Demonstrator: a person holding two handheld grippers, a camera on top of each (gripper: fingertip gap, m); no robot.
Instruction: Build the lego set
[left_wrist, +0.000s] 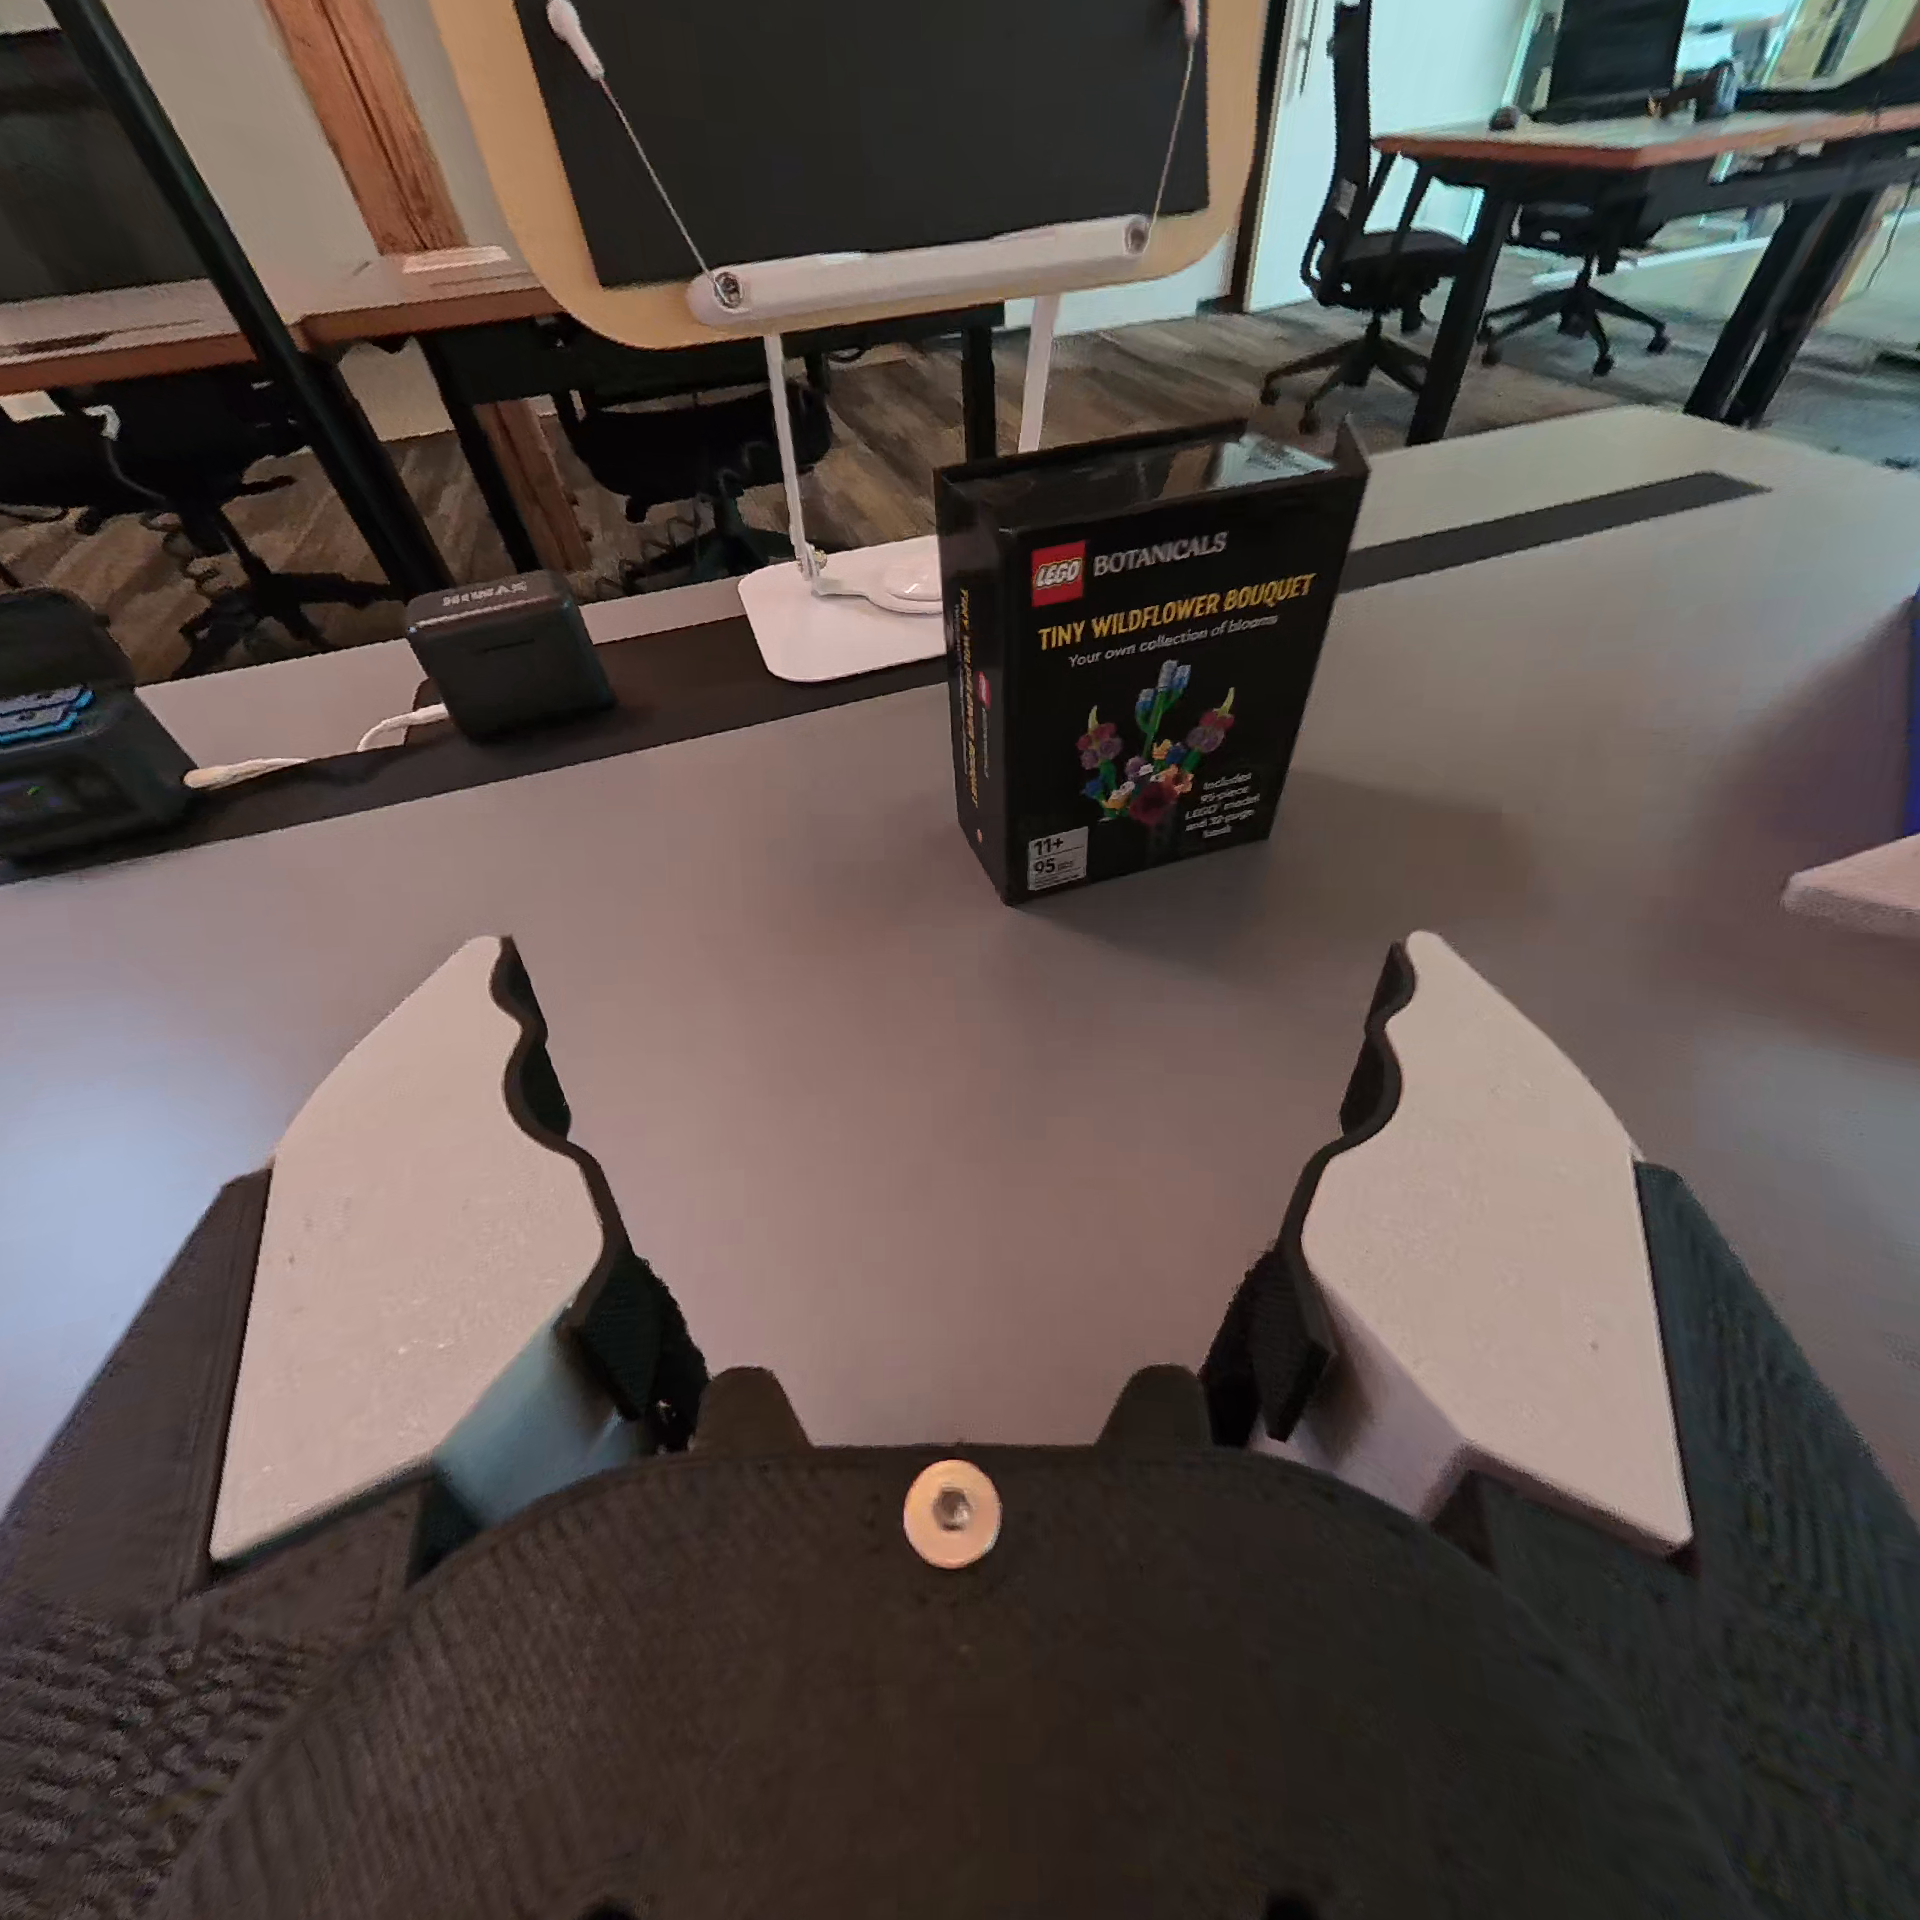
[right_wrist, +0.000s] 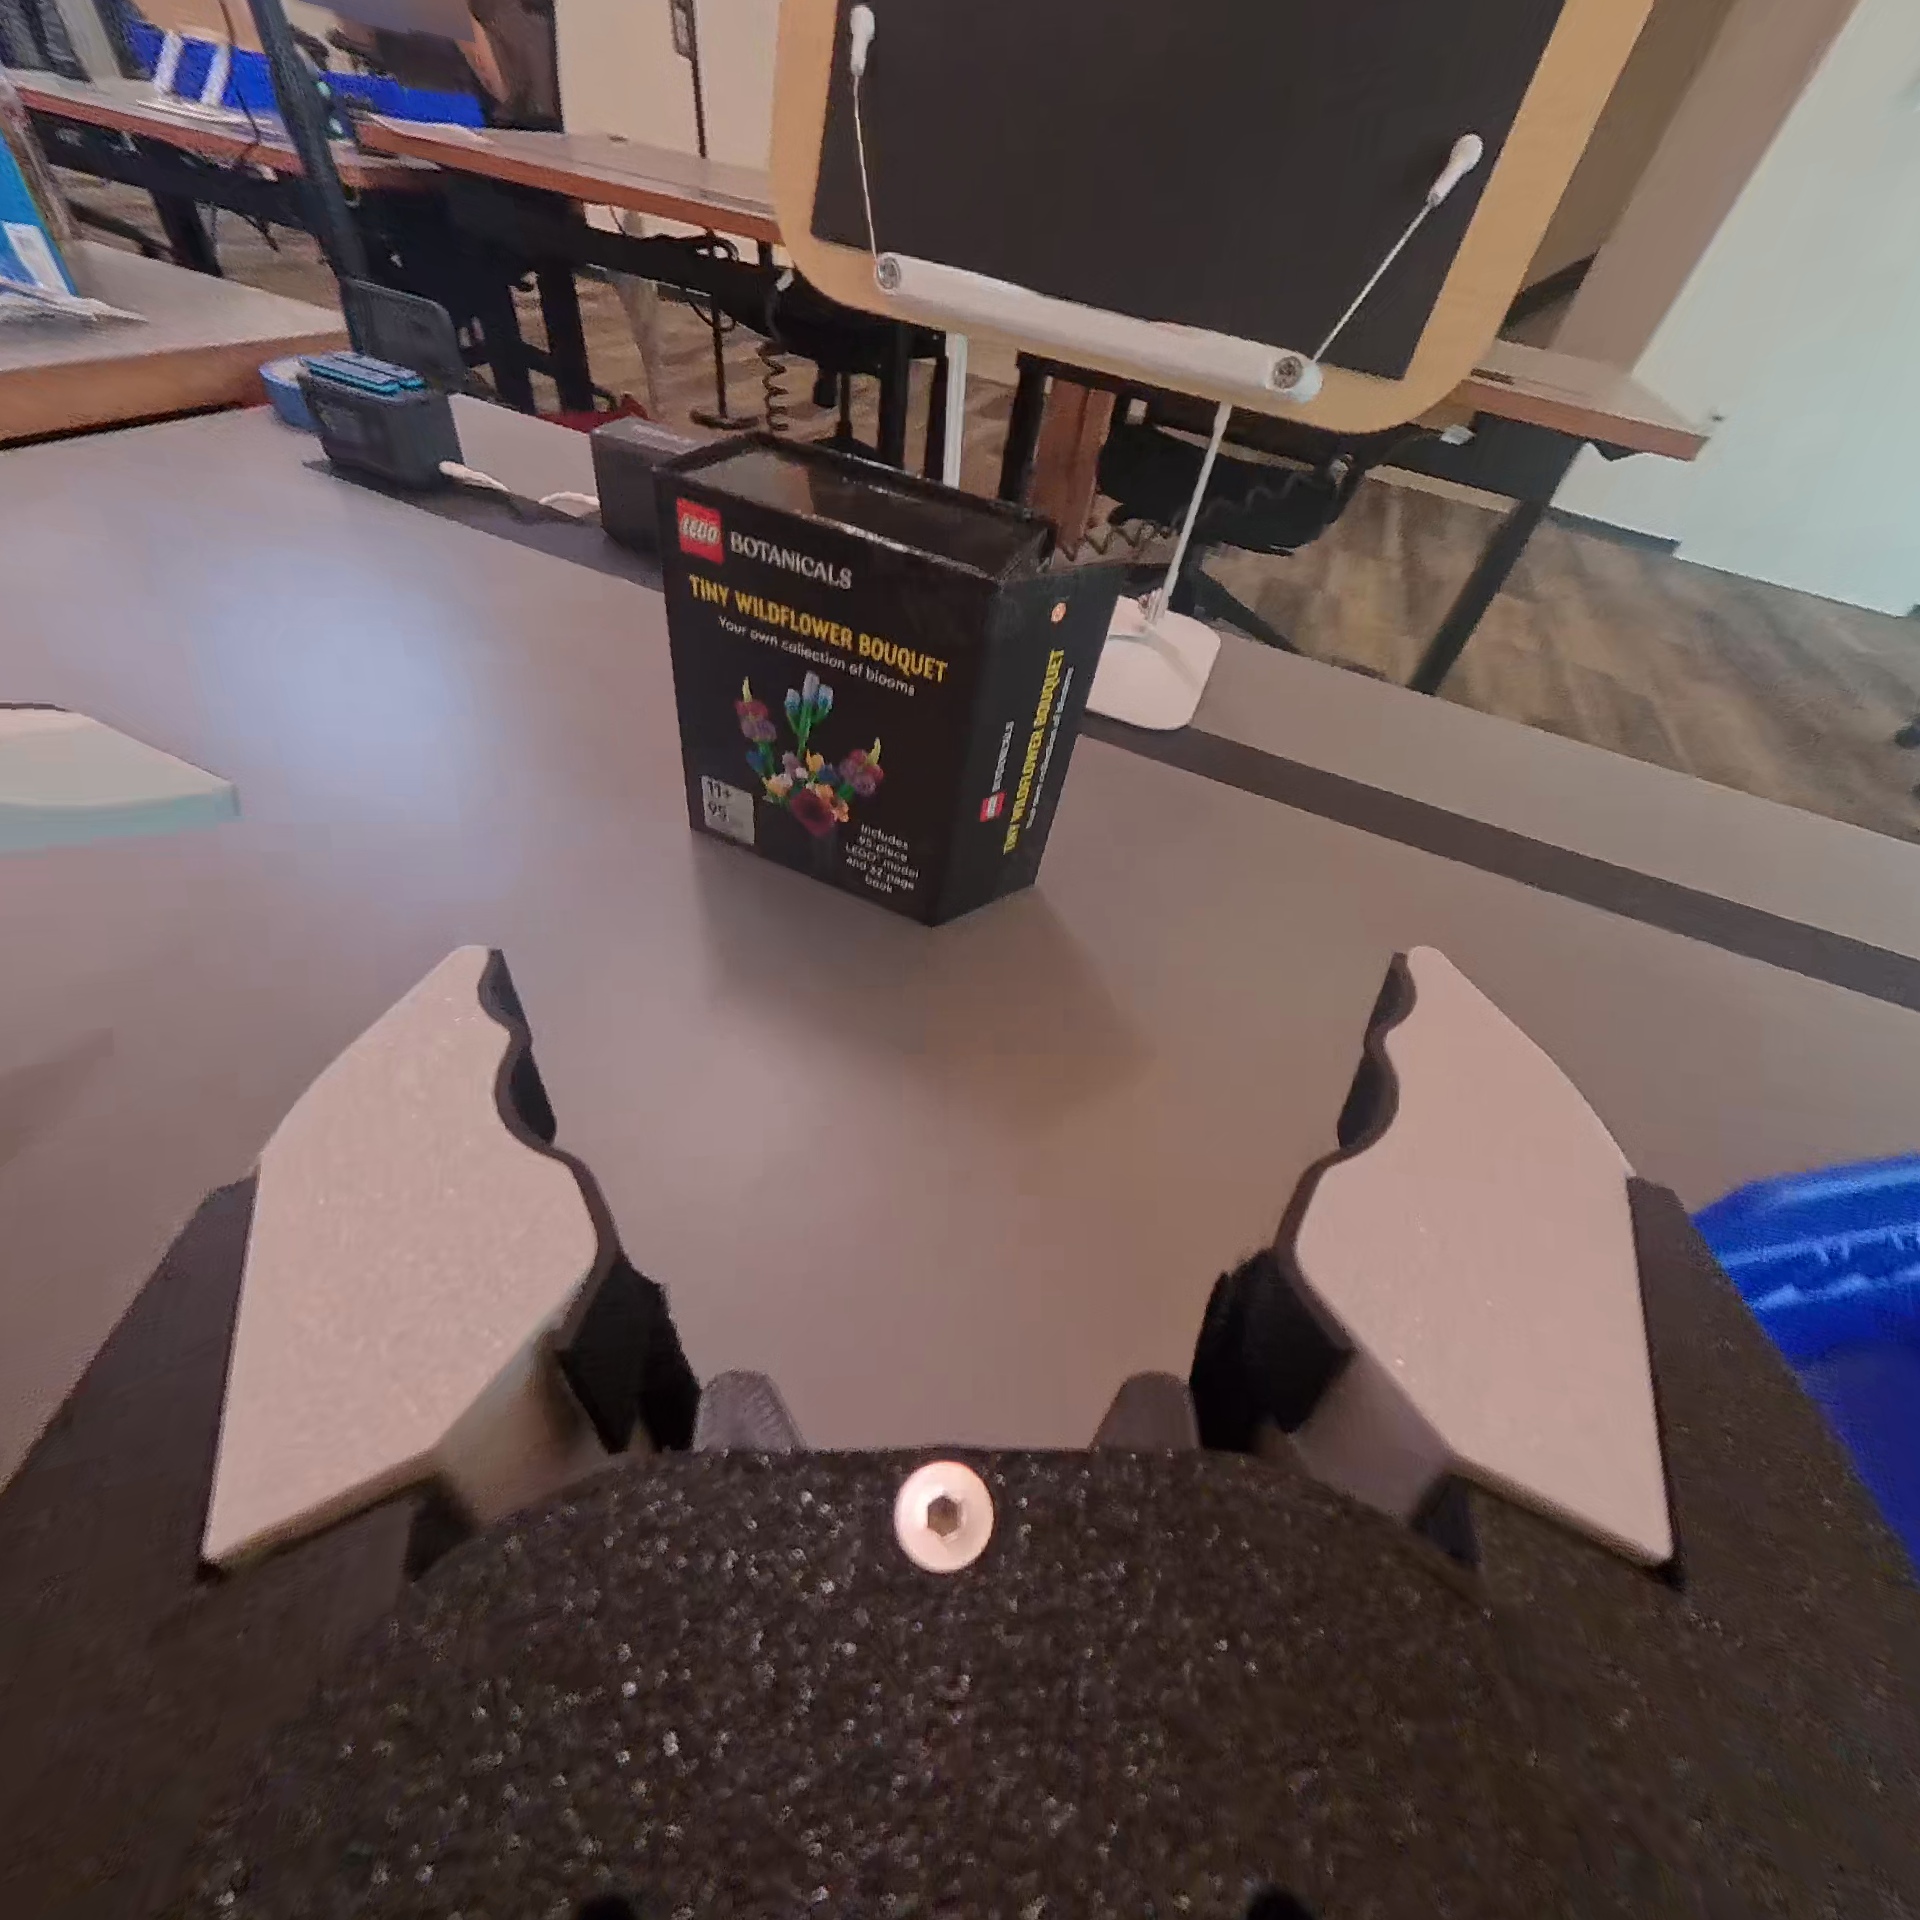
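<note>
Left wrist view: left gripper (left_wrist: 951, 956) spread wide, empty; right gripper (right_wrist: 945, 966) likewise. Approach the upright box (left_wrist: 1153, 665), frame centre, squarely; grip its side walls to prevent tipping.

Grey table (left_wrist: 831, 987); white-based stand (left_wrist: 831, 623) holding wood-framed dark panel (left_wrist: 862, 125); black charger box (left_wrist: 509, 655); office chairs (left_wrist: 1382, 260) behind.

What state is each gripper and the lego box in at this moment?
left gripper: open, empty, above the table.
right gripper: open, empty, short of the box.
lego box: upright on the table, untouched; its top looks open, a flap sticking out at one upper corner.
</note>
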